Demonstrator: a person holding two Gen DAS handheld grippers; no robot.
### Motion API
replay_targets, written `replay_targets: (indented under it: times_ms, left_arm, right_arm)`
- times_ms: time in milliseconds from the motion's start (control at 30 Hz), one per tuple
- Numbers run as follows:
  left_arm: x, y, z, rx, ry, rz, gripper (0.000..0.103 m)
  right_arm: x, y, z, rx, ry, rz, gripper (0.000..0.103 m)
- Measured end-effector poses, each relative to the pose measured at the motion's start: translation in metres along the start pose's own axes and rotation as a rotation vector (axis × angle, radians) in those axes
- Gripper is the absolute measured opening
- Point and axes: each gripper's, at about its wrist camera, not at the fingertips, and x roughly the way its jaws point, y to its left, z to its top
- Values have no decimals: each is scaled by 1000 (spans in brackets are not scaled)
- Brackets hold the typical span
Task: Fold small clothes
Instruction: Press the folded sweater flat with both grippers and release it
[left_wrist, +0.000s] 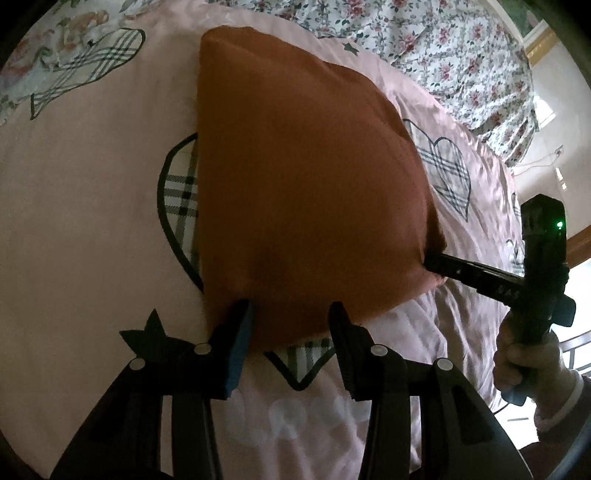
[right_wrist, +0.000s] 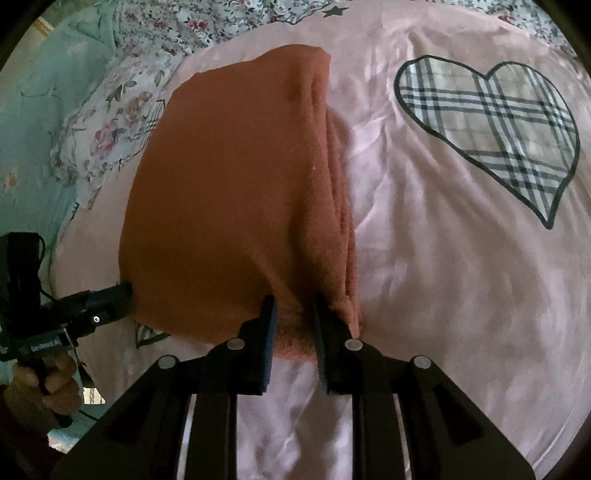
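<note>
A folded orange-brown cloth (left_wrist: 303, 177) lies on the pink bedspread (left_wrist: 81, 229) and is lifted at its near edge. My left gripper (left_wrist: 291, 317) holds the cloth's near left corner between its fingers, with a wide gap between them. In the right wrist view my right gripper (right_wrist: 293, 317) is shut on the near right corner of the cloth (right_wrist: 229, 192), whose layered folds show along its right side. The right gripper (left_wrist: 436, 262) also shows in the left wrist view at the cloth's right edge. The left gripper (right_wrist: 125, 291) shows in the right wrist view at the cloth's left edge.
The pink bedspread has plaid heart prints (right_wrist: 491, 125) and black stars (left_wrist: 147, 332). A floral quilt (left_wrist: 424, 48) is bunched at the far side. A mint-green blanket (right_wrist: 37, 122) lies at the left. A hand (left_wrist: 524, 362) holds the right gripper's handle.
</note>
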Motion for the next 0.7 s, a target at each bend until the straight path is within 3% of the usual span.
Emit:
replay_targets:
  times_ms: [200, 333, 467, 567, 700]
  left_arm:
    - [-7, 3, 4, 8, 8, 1, 45]
    - [-24, 4, 3, 8, -19, 5, 48]
    - [-32, 8, 5, -19, -32, 8, 48]
    - [-31, 12, 7, -38, -29, 6, 48]
    - [-16, 19, 7, -40, -1, 30, 48]
  right_arm:
    - [-18, 5, 0, 45, -22, 48, 21]
    - [-38, 6, 30, 57, -120, 67, 26]
    - [-32, 2, 67, 53, -157, 75, 27]
    - [-10, 0, 91, 63, -124, 97, 27]
    - [21, -17, 101, 118, -68, 26, 27]
